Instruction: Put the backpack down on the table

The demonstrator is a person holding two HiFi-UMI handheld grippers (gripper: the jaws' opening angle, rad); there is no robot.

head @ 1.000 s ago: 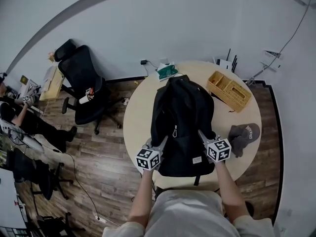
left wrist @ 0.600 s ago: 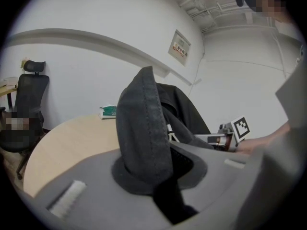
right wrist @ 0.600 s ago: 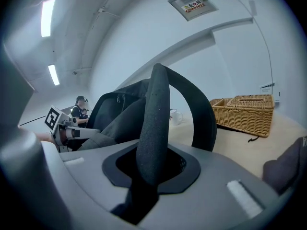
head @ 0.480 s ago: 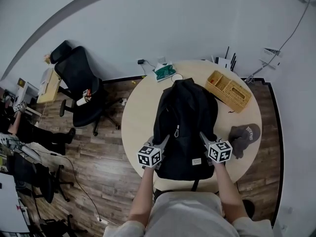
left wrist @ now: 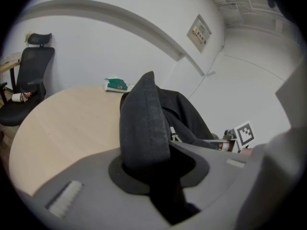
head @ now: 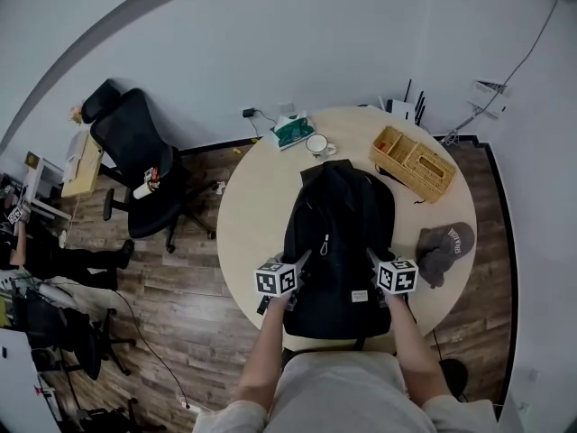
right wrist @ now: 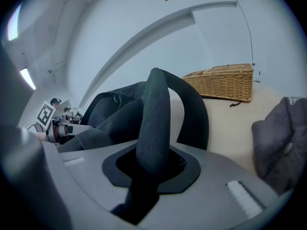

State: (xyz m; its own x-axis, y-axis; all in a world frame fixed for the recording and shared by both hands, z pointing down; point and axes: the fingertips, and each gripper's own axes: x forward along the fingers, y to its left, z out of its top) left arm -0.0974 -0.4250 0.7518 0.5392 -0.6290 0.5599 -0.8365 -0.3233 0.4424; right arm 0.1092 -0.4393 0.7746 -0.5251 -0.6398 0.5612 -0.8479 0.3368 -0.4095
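The black backpack [head: 338, 228] lies flat on the round wooden table [head: 252, 210], its bottom end toward me. My left gripper [head: 302, 262] is at the pack's near left corner. Its jaws are opening, and the padded shoulder strap [left wrist: 144, 123] stands loose between them, with a dark gap on the strap's right side. My right gripper [head: 371, 258] is at the near right corner, shut on the other shoulder strap [right wrist: 154, 114], which arches up out of its jaws. In the left gripper view, the right gripper's marker cube [left wrist: 245, 133] shows beyond the pack.
A wicker basket [head: 415, 163] stands at the table's back right. A grey cap [head: 444, 249] lies close to the pack's right side. A green tissue box [head: 290, 131] and a white cup [head: 316, 144] sit at the back. A black office chair [head: 135, 152] stands to the table's left.
Both grippers have come down with the backpack, which has sunk and now rests flat on the table. Its top end has settled lower.
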